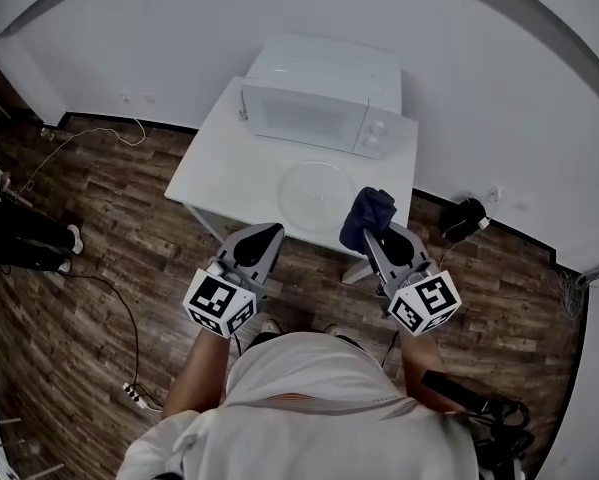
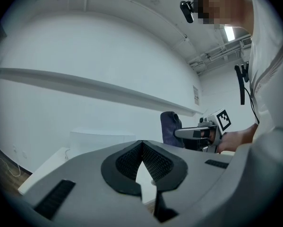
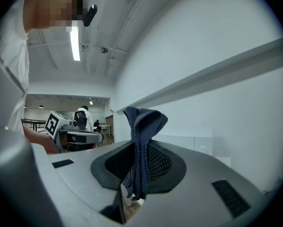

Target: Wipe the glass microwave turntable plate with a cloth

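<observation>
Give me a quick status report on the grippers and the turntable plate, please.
Right gripper shut on cloth. Left gripper shut, empty. Plate on table, before microwave. Nothing blocking.

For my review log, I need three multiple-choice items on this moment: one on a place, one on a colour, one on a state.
1. Where does the glass plate lie?
A. On the table, in front of the microwave
B. Inside the microwave
C. On top of the microwave

2. What colour is the cloth?
A. Yellow
B. Dark blue
C. White

3. How is the right gripper?
A. Open and empty
B. Shut on the glass plate
C. Shut on the cloth

Key: 1 A, since the head view shows the plate flat on the white tabletop before the closed microwave. 2 B, since the fabric looks dark blue in both the head view and the right gripper view. 3 C, since the right gripper view shows the cloth pinched between the jaws.
</observation>
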`<move>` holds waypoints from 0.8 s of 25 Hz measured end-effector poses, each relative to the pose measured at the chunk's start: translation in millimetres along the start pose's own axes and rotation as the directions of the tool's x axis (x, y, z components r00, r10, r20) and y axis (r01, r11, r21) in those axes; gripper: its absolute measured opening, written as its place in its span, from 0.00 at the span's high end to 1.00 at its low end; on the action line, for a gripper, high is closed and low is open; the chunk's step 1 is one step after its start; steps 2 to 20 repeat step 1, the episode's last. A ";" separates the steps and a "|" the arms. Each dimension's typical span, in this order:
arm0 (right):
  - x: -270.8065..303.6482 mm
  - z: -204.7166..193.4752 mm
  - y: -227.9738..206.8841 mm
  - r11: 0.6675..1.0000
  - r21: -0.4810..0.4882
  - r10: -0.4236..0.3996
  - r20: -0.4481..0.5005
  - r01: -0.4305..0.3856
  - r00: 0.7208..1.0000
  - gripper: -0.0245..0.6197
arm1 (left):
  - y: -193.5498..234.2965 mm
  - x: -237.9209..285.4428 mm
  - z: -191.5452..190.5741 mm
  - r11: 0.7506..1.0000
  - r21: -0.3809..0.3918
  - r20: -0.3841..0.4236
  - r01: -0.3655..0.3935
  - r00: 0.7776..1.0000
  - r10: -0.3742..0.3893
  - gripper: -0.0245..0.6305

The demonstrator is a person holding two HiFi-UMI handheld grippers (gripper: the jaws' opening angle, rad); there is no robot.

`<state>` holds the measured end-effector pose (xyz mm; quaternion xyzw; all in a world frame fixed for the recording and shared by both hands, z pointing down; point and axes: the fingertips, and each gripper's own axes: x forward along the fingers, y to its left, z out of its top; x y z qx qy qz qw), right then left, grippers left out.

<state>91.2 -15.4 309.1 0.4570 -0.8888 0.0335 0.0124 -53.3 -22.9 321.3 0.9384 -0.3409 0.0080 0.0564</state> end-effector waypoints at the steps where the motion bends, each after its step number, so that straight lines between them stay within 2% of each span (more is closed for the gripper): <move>1: -0.1 -1.0 -0.1 1.000 0.000 -0.001 -0.001 0.001 1.000 0.87 | -0.8 0.2 -1.6 1.000 -0.001 -0.003 0.003 1.000 -0.003 0.95; 20: -0.1 -1.0 -0.1 1.000 0.000 -0.001 -0.001 0.001 1.000 0.87 | -0.8 0.2 -1.6 1.000 -0.001 -0.003 0.003 1.000 -0.003 0.95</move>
